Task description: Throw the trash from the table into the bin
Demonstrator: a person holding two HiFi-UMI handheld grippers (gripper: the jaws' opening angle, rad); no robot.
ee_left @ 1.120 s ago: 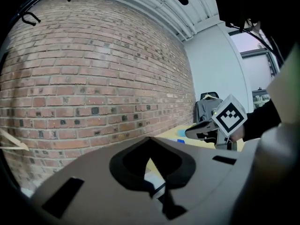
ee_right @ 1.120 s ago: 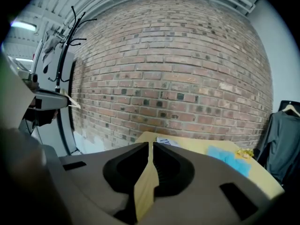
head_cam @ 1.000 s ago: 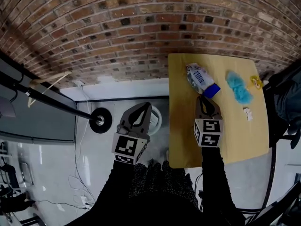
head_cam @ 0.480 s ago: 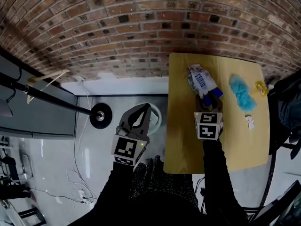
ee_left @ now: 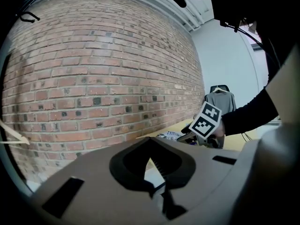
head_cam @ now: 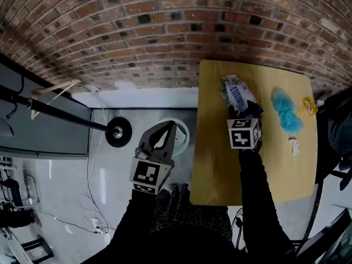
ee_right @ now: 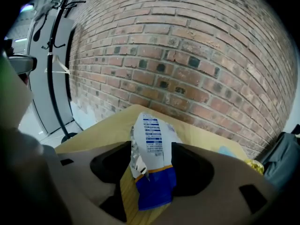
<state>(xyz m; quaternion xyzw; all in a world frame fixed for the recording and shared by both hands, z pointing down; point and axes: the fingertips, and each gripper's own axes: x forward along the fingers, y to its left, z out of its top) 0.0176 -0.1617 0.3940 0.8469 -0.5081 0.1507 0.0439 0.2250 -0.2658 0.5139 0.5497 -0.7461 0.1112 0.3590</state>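
A crumpled white and blue chip bag (head_cam: 235, 94) lies at the far end of the yellow wooden table (head_cam: 220, 164). My right gripper (head_cam: 246, 113) is open; its jaws have just been opening. They stand on either side of the bag's (ee_right: 151, 149) blue near end, and the pads do not press on it. A blue fluffy wad (head_cam: 286, 110), a yellow scrap (head_cam: 309, 106) and a small white paper ball (head_cam: 294, 146) lie further right. My left gripper (head_cam: 169, 126) is shut and empty, held over the white round bin (head_cam: 182, 138) on the floor left of the table.
A brick wall runs behind the table. A coat rack's black base (head_cam: 116, 133) and pole stand left of the bin, with a wooden hanger (head_cam: 52, 92) on the pole. Cables lie on the floor. A dark jacket (head_cam: 338, 128) hangs at the table's right.
My right gripper has moved forward and down to the chip bag and gone from shut to open around its blue end. The left gripper has barely shifted.
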